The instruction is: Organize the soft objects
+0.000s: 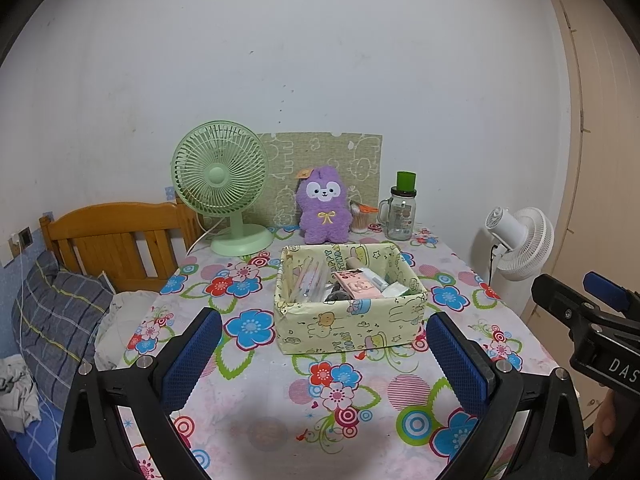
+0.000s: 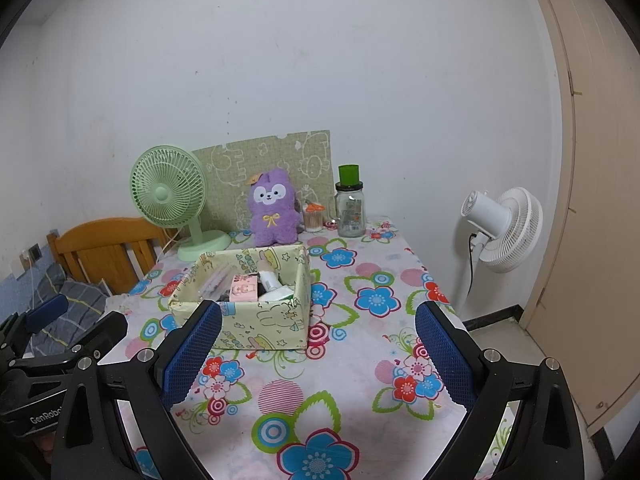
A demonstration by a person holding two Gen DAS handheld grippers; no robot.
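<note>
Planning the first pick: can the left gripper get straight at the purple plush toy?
Probably not straight on. The left gripper is open, but the yellow box stands between it and the purple plush toy; coming in over the box looks free.

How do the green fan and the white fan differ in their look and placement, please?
The green fan stands on the table, while the white fan stands beside it, off the table. The green fan's grille faces the camera; the white fan's faces away, motor housing showing. Both have round grilles.
</note>
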